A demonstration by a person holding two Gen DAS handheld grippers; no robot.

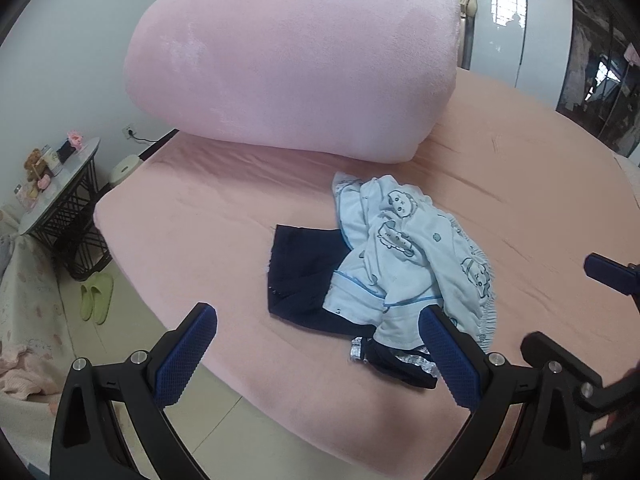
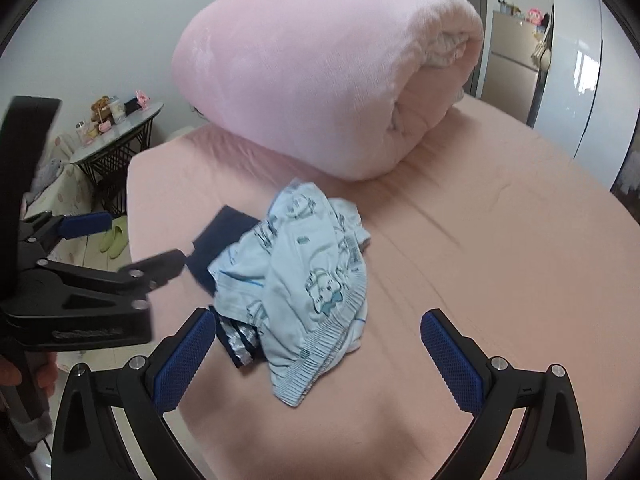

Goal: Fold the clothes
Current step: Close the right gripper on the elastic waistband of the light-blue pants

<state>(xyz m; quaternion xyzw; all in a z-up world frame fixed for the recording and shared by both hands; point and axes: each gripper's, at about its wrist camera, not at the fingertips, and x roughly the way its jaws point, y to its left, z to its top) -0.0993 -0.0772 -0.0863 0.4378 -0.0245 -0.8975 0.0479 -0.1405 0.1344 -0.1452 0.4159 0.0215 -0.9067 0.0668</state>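
Observation:
A crumpled light blue garment with cartoon prints [image 1: 416, 248] [image 2: 304, 288] lies in a heap on the pink bed sheet [image 1: 192, 240] [image 2: 480, 264]. It partly covers a dark navy garment [image 1: 304, 276] [image 2: 224, 228] with a silvery trim at its near end. My left gripper [image 1: 320, 344] hovers open above the near edge of the heap, touching nothing. Over the sheet in front of the blue garment, my right gripper [image 2: 320, 348] is open too and empty. Each gripper shows in the other's view, the right gripper [image 1: 560, 300] and the left gripper [image 2: 146, 238].
A big rolled pink blanket [image 1: 296, 56] [image 2: 328, 76] fills the far side of the bed. Left of the bed stand a round side table [image 1: 60, 196] with small items and green slippers [image 1: 96, 296] on the floor. Wardrobe doors [image 2: 576, 60] stand at the right.

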